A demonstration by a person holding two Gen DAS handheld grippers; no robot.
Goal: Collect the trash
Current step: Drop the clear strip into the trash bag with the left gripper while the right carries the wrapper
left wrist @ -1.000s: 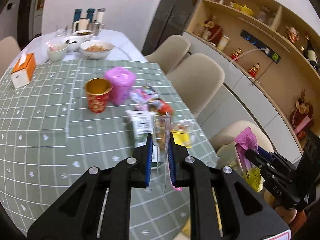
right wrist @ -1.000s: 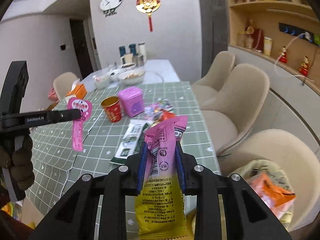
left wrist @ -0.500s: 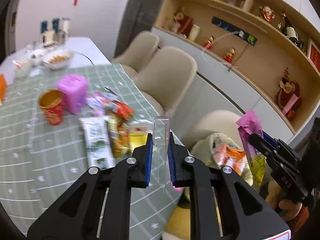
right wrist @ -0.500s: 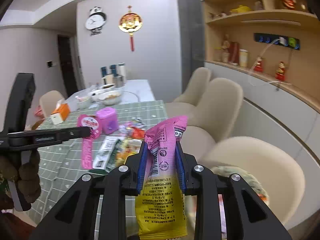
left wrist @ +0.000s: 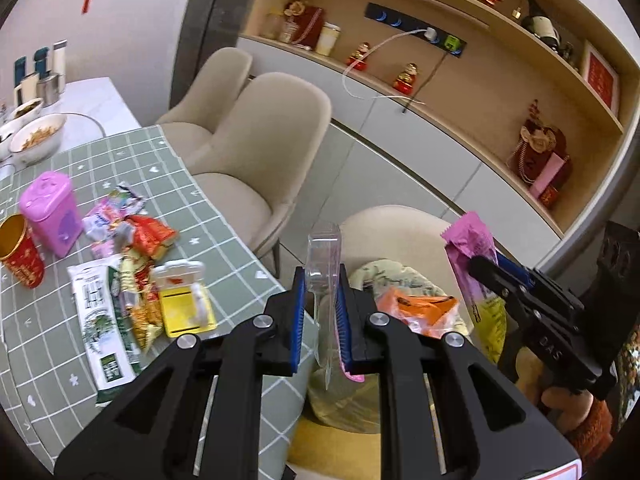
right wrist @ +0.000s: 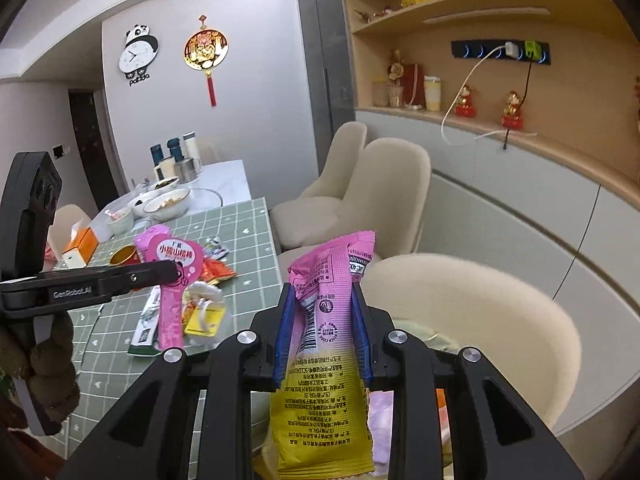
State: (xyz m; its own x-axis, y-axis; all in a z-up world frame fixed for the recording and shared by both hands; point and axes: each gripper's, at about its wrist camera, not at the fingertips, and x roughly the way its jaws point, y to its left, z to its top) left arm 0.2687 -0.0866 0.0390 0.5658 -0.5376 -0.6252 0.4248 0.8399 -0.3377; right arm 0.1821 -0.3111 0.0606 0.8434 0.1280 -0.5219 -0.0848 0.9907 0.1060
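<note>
Left gripper (left wrist: 320, 304): jaws pinched on a clear plastic blister pack (left wrist: 323, 254) with a pink card backing, held upright, its top rising above the blue pads. From the right wrist view the pink side of this pack faces out, printed with characters, hanging down from the gripper tip over the table edge. Right gripper (right wrist: 322, 330): jaws pinched on a pink-and-yellow snack wrapper (right wrist: 326, 344), pink half above the pads, yellow half hanging below. Both grippers are held off the table's end, above the nearest cream chair (left wrist: 400, 232). On that chair's seat: a pale patterned trash bag (left wrist: 394, 276), mouth open, with an orange wrapper (left wrist: 416, 310) lying inside. The blister pack sits over the bag's near edge; the snack wrapper is just to the right of the bag in the left wrist view. Table (left wrist: 48, 368): green checked cloth. Remaining trash on it, clustered near the end: a long white-and-green packet (left wrist: 100, 324), a yellow-and-white carton (left wrist: 184, 300), a red wrapper (left wrist: 154, 236), and crumpled pink-and-white wrappers (left wrist: 106, 216). Also on the table: a pink container (left wrist: 50, 214), a red-and-gold cup (left wrist: 18, 254), and bowls (left wrist: 38, 138) at the far end. Two further cream chairs (left wrist: 276, 128) stand along the table's side.
</note>
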